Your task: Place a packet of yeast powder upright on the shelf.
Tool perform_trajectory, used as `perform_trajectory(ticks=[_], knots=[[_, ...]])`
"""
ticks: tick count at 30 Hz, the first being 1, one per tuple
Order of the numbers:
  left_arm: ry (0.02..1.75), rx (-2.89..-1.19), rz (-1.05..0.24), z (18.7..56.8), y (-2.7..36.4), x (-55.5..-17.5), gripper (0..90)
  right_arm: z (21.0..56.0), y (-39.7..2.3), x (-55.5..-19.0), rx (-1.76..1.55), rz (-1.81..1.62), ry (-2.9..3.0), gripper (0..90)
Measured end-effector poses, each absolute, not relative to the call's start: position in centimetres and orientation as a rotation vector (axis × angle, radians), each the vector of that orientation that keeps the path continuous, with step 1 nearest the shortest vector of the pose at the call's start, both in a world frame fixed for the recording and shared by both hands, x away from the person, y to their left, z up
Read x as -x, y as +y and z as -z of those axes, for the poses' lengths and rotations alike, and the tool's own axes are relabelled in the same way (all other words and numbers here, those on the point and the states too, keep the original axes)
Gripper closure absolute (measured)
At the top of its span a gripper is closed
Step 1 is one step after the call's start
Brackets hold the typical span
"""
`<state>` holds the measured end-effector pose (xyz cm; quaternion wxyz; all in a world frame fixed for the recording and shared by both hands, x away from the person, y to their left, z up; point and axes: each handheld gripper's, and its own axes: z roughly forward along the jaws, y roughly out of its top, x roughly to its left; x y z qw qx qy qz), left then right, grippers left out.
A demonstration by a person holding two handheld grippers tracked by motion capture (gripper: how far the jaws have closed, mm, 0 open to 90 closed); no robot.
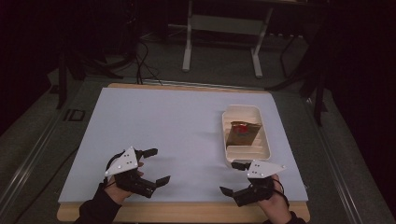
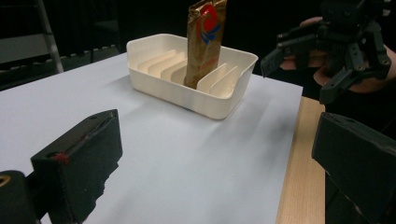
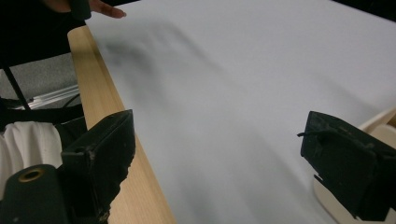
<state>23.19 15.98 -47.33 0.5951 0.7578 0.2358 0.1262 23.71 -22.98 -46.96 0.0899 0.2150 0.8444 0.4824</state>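
We held the left tongs (image 1: pixel 155 165) over the near left part of the tabletop (image 1: pixel 163 116), their jaws spread wide with nothing between them. The right tongs (image 1: pixel 234 177) hung over the near right edge, just short of the white tray (image 1: pixel 229 140), jaws likewise wide apart and empty.

The tray sat on the right side of the pale sheet that covered the tabletop, its long side running away from us. Low white ribs divided its inside into slots. A gold packet (image 1: pixel 243 133) with a red mark stood in one of the middle slots, leaning a little against a rib; in the left gripper view the packet (image 2: pixel 204 42) rose well above the tray (image 2: pixel 196 100) wall.

Between the left tongs and the tray lay bare sheet, with nothing in the way. In that same view the right tongs (image 2: pixel 292 77) hovered beside the tray's near end, apart from it. The wooden edge of the tabletop (image 3: pixel 100 93) showed beside the sheet in the right gripper view. Beyond the far edge stood a white frame (image 1: pixel 222 37) on the floor, with cables (image 1: pixel 140 60) trailing beside it.
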Motion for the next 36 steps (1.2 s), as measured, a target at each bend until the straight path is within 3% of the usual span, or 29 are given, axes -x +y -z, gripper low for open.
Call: perform_trajectory(ticks=[36], knots=[[0.567,-1.78,-0.275,48.5,15.8,-23.7,2.5,48.5,-24.3,-24.2,-0.701,-1.388,2.543,10.1]])
